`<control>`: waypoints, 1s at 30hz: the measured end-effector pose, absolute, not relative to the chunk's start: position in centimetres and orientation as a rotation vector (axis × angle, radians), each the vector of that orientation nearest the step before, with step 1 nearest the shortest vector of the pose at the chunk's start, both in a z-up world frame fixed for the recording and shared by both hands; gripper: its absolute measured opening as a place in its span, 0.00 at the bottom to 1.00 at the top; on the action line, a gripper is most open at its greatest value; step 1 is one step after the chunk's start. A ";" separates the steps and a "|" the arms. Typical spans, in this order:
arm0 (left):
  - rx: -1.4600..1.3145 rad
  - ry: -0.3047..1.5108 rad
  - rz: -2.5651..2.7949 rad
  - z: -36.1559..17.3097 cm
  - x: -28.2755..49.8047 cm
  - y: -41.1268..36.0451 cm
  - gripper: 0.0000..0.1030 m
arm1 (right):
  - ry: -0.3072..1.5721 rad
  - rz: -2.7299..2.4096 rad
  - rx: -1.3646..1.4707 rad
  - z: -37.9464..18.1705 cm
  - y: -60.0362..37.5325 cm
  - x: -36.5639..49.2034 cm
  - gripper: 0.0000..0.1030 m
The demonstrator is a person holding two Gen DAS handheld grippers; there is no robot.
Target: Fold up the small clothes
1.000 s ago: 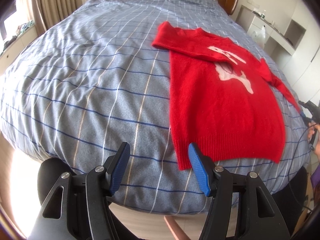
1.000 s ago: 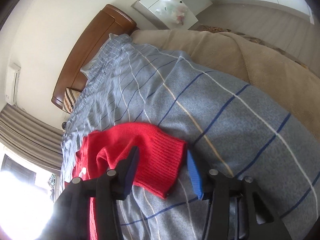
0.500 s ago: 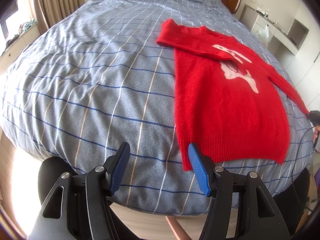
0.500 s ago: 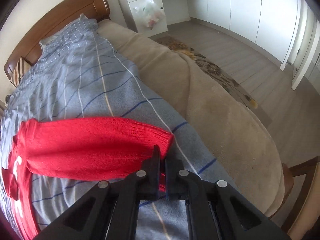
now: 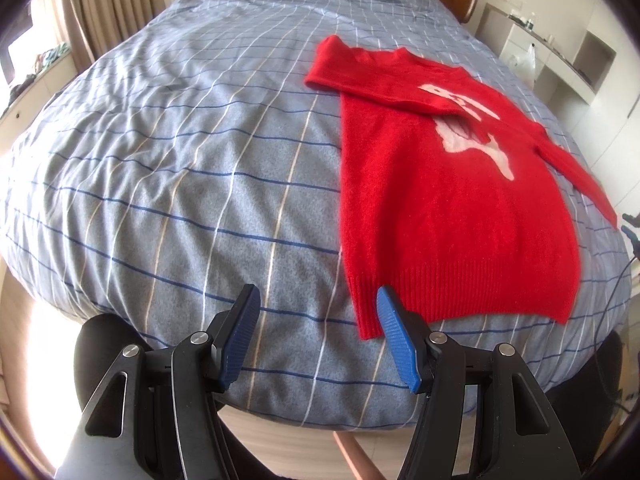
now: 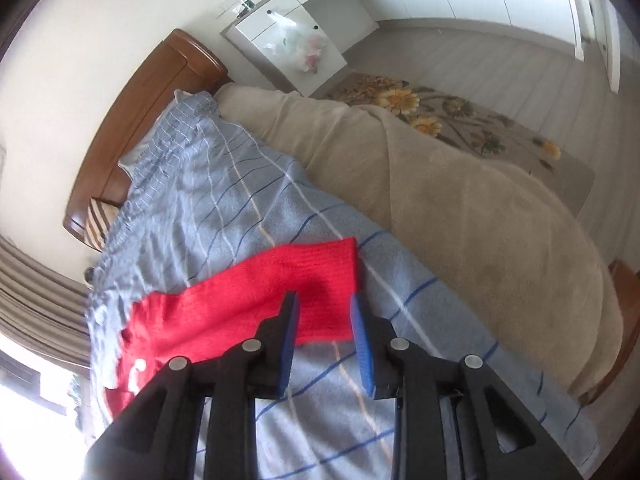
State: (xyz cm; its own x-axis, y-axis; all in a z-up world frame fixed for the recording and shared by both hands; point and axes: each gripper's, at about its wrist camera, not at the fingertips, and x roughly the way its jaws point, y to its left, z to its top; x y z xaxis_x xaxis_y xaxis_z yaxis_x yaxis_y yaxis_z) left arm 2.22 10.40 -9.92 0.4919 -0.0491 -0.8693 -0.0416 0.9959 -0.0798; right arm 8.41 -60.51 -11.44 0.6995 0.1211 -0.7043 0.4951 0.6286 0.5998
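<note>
A small red sweater (image 5: 452, 200) with a white print lies flat on the blue checked bedcover (image 5: 180, 160). One sleeve (image 5: 380, 80) is folded across its chest, and the other sleeve (image 5: 580, 176) stretches out to the right. My left gripper (image 5: 316, 300) hangs open and empty over the near bed edge, just left of the sweater's hem corner. In the right wrist view the stretched sleeve's cuff (image 6: 316, 280) lies on the cover. My right gripper (image 6: 325, 304) is just above the cuff end with its jaws opening. The pads stand apart from the knit.
A beige blanket (image 6: 460, 208) covers the bed's right side, falling toward a flowered rug (image 6: 460, 120) on the floor. A wooden headboard (image 6: 152, 100) and a white cabinet (image 6: 288, 36) with a plastic bag stand at the far end. Curtains (image 5: 108, 8) hang at the far left.
My right gripper closed on the cuff, pulled the sleeve out straight, then parted its jaws and drew back a little. The cuff now lies flat. The left gripper has not moved.
</note>
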 end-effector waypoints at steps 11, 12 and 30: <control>-0.080 1.039 0.009 -9.0 2.2 10.5 0.62 | 0.713 -0.353 1.029 -15.4 -58.6 8.6 0.03; -0.080 1.040 0.020 -9.1 2.1 10.9 0.62 | 0.711 -0.379 1.006 -15.0 -58.4 8.2 0.03; 0.242 0.769 -0.135 -1.5 8.8 4.0 0.81 | 0.714 -0.500 0.487 -10.0 -52.3 3.6 0.50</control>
